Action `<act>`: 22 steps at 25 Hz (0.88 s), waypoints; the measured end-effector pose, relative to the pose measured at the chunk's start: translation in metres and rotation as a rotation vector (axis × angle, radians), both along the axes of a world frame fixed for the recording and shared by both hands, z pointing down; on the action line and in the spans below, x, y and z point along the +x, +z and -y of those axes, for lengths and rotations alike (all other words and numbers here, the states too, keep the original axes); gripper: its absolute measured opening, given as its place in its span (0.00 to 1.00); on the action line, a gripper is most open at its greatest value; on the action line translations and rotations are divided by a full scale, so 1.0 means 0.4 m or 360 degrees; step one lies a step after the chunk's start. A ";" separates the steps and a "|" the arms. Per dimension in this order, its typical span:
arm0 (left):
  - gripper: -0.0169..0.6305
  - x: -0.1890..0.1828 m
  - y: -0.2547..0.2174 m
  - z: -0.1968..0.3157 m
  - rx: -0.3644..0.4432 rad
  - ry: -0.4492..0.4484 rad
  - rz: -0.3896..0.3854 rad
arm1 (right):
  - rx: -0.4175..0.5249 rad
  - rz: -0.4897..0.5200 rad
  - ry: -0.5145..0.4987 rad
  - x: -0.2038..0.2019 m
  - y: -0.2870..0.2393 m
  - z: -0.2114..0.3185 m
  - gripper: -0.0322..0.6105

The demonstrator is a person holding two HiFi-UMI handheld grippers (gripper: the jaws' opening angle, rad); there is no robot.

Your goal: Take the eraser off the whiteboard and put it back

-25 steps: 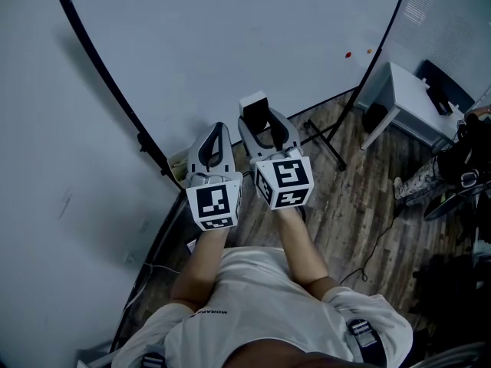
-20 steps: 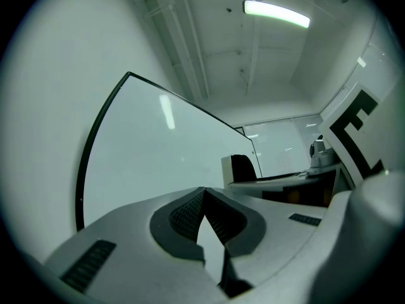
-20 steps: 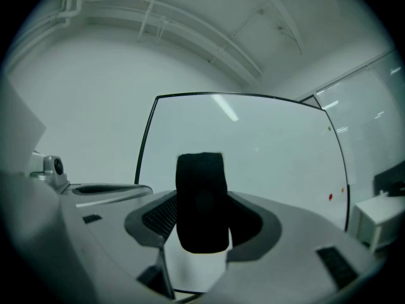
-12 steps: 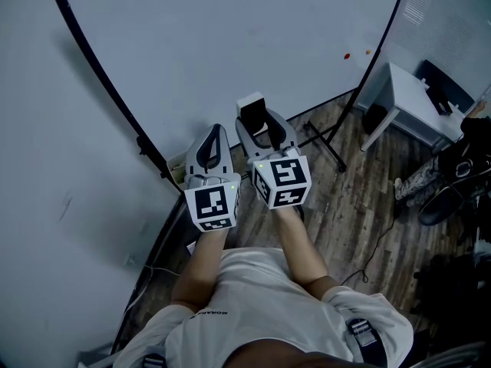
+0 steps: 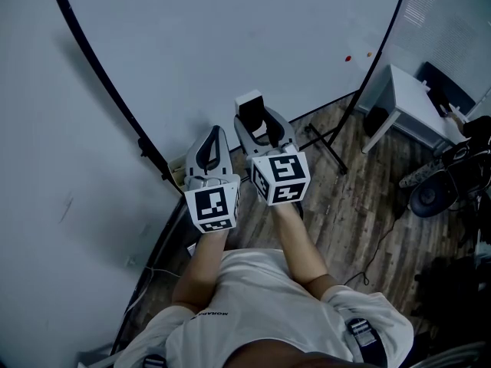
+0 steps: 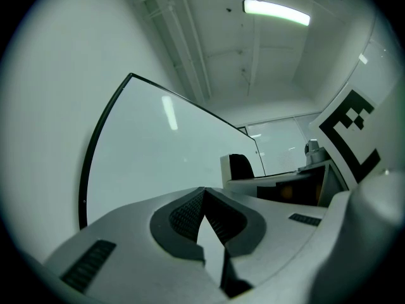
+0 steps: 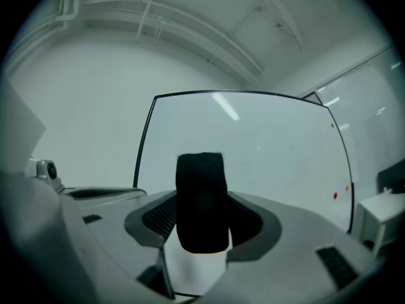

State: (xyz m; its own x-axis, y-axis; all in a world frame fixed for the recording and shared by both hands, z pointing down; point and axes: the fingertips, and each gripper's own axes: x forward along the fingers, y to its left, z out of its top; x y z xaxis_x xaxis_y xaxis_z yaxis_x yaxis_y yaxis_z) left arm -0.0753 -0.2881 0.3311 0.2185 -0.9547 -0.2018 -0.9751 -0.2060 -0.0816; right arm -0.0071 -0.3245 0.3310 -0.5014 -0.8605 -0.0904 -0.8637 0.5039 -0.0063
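In the head view the left gripper [image 5: 217,133] and the right gripper [image 5: 266,127] lie side by side, both aimed at the whiteboard [image 5: 230,37] just ahead of their jaws. The eraser [image 5: 253,107] sits between the right jaws and sticks out past their tips toward the board; whether it touches the board cannot be told here. Right of the jaws and well apart stands a small white counter [image 5: 406,90] on the wooden floor [image 5: 360,198]. In the left gripper view the left jaws are pressed together with nothing between them, the tips meeting in a point before the board's black frame [image 6: 95,144]. Just to their right the eraser shows side-on in the other gripper, its white back to the left and its black felt to the right. In the right gripper view the right jaws are clamped on the eraser, one ribbed pad [image 7: 161,215] against each long side. Its long axis stands upright, across the line between the jaws, black felt toward the camera, its upper end rising above the jaw tips in front of the board.
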 end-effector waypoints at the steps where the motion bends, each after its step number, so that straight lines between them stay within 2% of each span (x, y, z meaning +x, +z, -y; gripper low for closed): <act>1: 0.03 -0.001 0.001 0.000 -0.0001 -0.0001 0.0000 | -0.0001 0.0002 -0.0001 -0.001 -0.001 0.002 0.42; 22: 0.03 -0.011 0.002 0.005 -0.0001 -0.0041 0.0020 | -0.0022 0.0040 -0.0033 -0.007 -0.040 0.064 0.42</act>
